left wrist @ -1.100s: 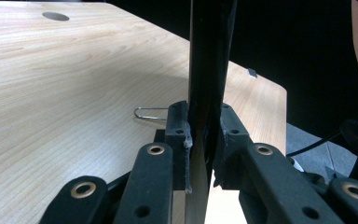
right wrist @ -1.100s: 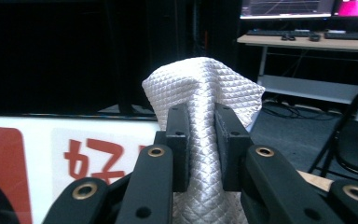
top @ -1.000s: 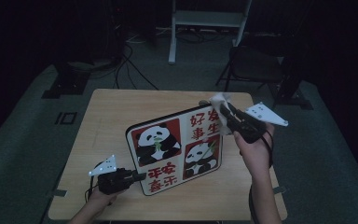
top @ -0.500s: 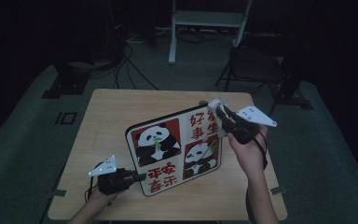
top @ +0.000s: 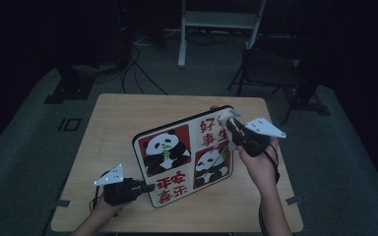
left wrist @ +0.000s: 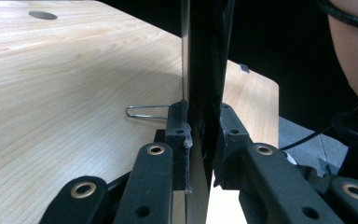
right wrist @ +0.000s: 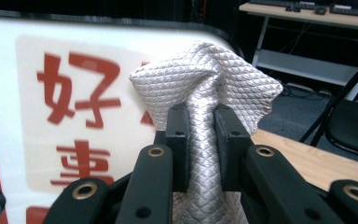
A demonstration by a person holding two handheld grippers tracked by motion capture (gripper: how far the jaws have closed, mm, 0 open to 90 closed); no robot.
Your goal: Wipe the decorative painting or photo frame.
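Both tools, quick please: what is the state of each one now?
Left tool: closed on the lower edge of the panda board, which stands tilted up on the table.
Right tool: closed on a bunched white cloth.

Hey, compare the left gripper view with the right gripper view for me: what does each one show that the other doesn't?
Left gripper view: the left gripper shut on the thin edge of the panda board, seen edge-on, with a wire clip lying on the wooden table beside it.

Right gripper view: the right gripper shut on a bunched white quilted cloth, with red characters on the board's printed face behind it and a black chair off to the side.

Both: the same board, part of the table, and a gripper clamped on something.
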